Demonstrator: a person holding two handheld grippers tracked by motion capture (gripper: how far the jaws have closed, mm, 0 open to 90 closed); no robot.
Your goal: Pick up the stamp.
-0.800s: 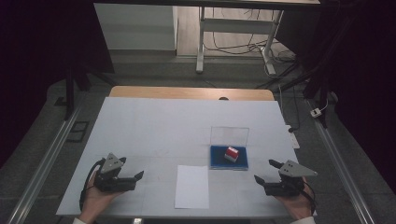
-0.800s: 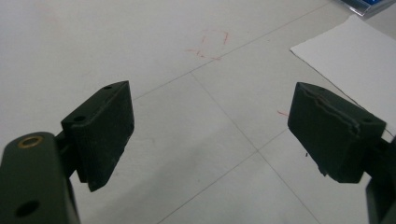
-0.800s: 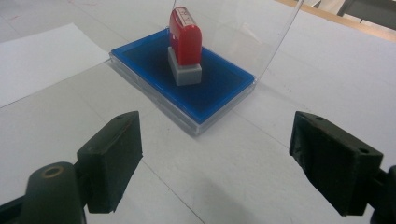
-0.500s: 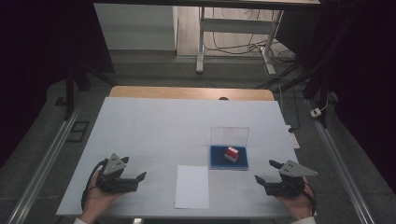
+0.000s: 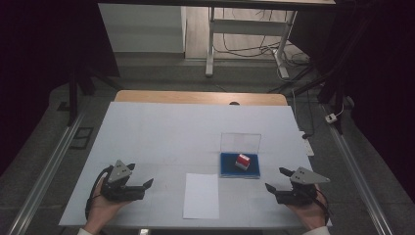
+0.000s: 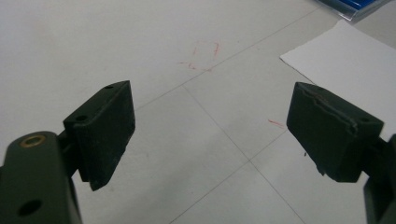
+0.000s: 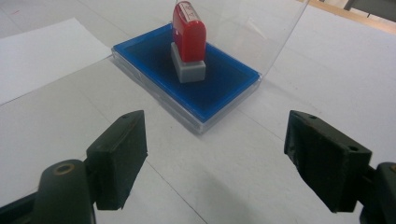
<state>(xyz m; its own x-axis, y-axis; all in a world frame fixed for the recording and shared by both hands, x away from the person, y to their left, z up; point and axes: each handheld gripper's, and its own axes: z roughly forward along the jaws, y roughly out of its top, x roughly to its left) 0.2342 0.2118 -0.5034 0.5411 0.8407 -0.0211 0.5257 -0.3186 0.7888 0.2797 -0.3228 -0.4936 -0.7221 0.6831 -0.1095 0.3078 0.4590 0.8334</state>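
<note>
Over table, both jaws wide, empty

In the left gripper view, the blue ink pad (image 6: 355,5) is running off the frame at 1 o'clock. The label on the red stamp (image 7: 188,31) is reading too small to decipher.

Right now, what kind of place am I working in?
Probably a lab or recording workspace, not a home: a white-covered table holding just a blue ink pad, a red stamp and a paper sheet, dark curtained surroundings, and loose cables on the floor behind.
</note>
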